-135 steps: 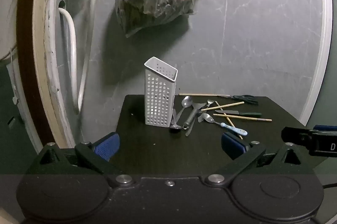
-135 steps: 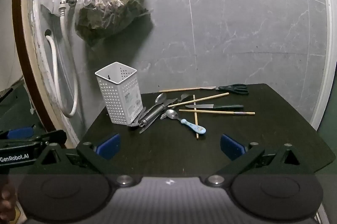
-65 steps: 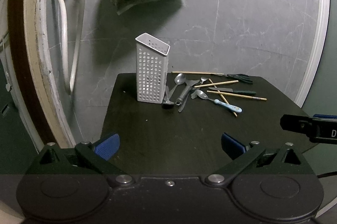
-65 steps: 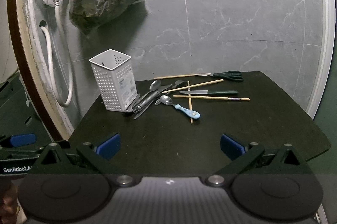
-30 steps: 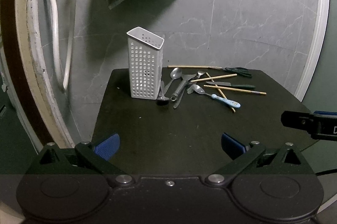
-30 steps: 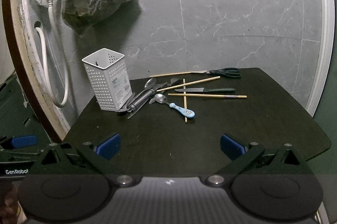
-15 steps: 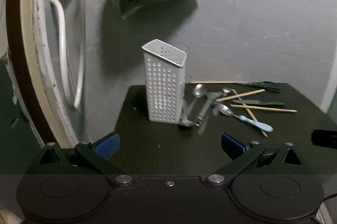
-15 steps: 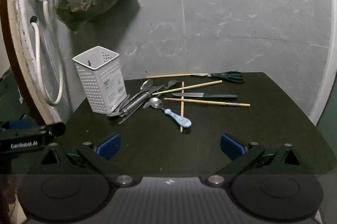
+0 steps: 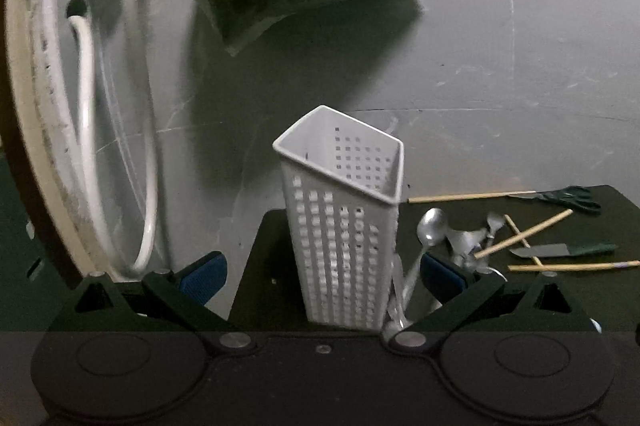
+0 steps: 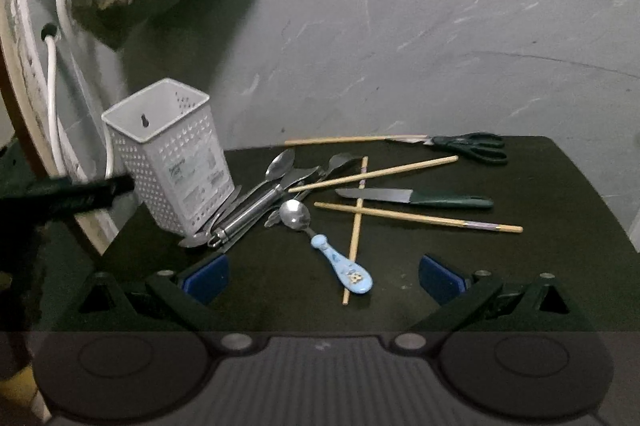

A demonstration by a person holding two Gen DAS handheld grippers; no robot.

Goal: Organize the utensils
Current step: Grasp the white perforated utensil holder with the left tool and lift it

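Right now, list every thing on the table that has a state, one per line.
White caddy: upright, looks empty.
Blue-handled spoon: lying flat, bowl up.
Knife: flat, unsheathed.
Scissors: flat, closed.
Chopsticks: loose, scattered, two crossed.
Metal utensils: piled against the caddy's base.
Left hand-held gripper: open, around the caddy.
Right hand-held gripper: open, holding nothing.

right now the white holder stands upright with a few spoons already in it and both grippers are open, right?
Not quite: the white holder is upright and both grippers, left and right, are open, but the right wrist view shows it empty. The spoons lie on the table beside it.
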